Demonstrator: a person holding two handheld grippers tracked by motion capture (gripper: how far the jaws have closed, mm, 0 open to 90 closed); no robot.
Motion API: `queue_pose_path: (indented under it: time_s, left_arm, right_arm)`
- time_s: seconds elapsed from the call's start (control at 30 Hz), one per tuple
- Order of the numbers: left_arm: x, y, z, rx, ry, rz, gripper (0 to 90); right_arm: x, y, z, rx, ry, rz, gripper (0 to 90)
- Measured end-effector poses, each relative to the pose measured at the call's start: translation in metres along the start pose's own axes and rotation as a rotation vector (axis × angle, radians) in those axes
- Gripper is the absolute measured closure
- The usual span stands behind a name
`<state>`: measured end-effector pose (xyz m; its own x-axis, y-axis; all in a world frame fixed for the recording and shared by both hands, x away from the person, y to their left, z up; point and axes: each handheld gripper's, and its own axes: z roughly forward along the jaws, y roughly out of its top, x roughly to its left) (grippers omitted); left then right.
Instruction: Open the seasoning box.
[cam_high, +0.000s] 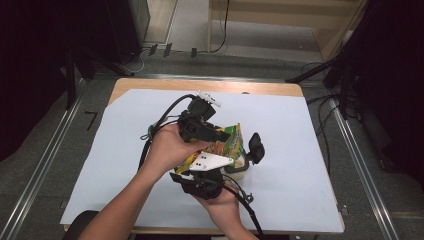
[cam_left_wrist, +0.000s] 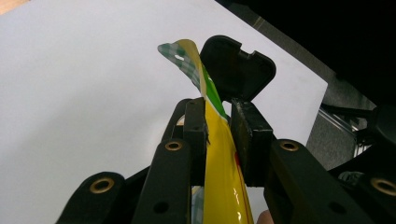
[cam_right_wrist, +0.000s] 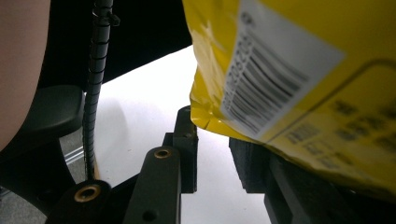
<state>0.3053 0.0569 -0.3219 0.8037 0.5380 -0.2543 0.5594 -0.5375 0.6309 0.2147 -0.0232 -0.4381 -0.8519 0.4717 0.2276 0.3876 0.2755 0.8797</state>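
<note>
While the white sheet (cam_high: 300, 165) lies flat, your yellow snack pouch (cam_high: 226, 142) is held up above its middle, long axis rising from right gripper (cam_high: 212, 172) toward left gripper (cam_left_wrist: 217, 126). Left gripper pinches the pouch's top edge; the right's jaws stand parted just under the barcode corner (cam_right_wrist: 275, 88), nearer its bottom.

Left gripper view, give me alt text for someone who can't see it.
The left gripper is shut on the edge of a yellow snack bag, whose green-checked top corner rises above the two black jaws. Behind lie a black jaw pad of the other gripper and the white table cover.
</note>
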Motion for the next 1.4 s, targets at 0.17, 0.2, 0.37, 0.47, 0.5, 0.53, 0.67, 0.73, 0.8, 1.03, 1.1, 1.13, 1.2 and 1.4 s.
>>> queue_pose_path:
  time_s: [0.17,0.2,0.37,0.47,0.5,0.53,0.67,0.73,0.8,1.03,1.1,1.13,1.2,1.4]
  left_arm:
    - [-0.0040,0.0005,-0.0032,-0.043,0.008,0.023,76.6]
    - [-0.0042,0.0006,-0.0033,-0.045,0.008,0.024,76.6]
    - [-0.0034,0.0006,-0.0028,-0.038,0.011,0.022,76.4]
    - [-0.0033,0.0006,-0.0022,-0.035,0.012,0.021,76.3]
    - [-0.0033,0.0006,-0.0022,-0.035,0.012,0.021,76.3]
    - [-0.0029,0.0005,-0.0016,-0.031,0.013,0.020,76.3]
    - [-0.0020,0.0004,-0.0016,-0.025,0.009,0.018,76.4]
    - [-0.0016,0.0004,-0.0016,-0.023,0.009,0.018,76.4]
    - [-0.0017,0.0004,-0.0015,-0.022,0.010,0.017,76.4]
    - [-0.0012,0.0004,-0.0013,-0.020,0.006,0.009,76.5]
    - [-0.0010,0.0003,-0.0015,-0.020,0.005,0.005,76.5]
    - [-0.0006,0.0003,-0.0015,-0.019,0.004,0.004,76.5]
    - [0.0002,0.0005,-0.0019,-0.013,0.005,0.001,76.5]
    - [0.0023,0.0001,-0.0012,-0.009,-0.003,-0.014,76.5]
  right_arm:
    - [-0.0020,0.0020,-0.0022,-0.007,-0.035,-0.034,73.1]
    - [-0.0018,0.0022,-0.0025,-0.004,-0.031,-0.026,73.1]
    - [-0.0017,0.0019,-0.0021,-0.005,-0.023,-0.019,73.1]
    - [-0.0022,0.0016,-0.0018,-0.003,-0.023,-0.019,73.1]
    - [-0.0022,0.0016,-0.0018,-0.003,-0.023,-0.019,73.1]
    - [-0.0023,0.0013,-0.0014,-0.003,-0.020,-0.016,73.1]
    - [-0.0020,0.0013,-0.0010,-0.002,-0.015,-0.013,73.2]
    - [-0.0018,0.0014,-0.0010,-0.001,-0.013,-0.012,73.3]
    - [-0.0017,0.0014,-0.0010,0.000,-0.013,-0.012,73.3]
    - [-0.0011,0.0014,-0.0012,0.001,-0.011,-0.013,73.5]
    - [-0.0011,0.0016,-0.0013,0.003,-0.013,-0.017,73.6]
    - [-0.0010,0.0017,-0.0013,0.003,-0.015,-0.018,73.6]
    - [-0.0008,0.0018,-0.0014,0.003,-0.021,-0.025,74.2]
    - [0.0005,0.0018,-0.0009,0.012,-0.026,-0.039,74.6]
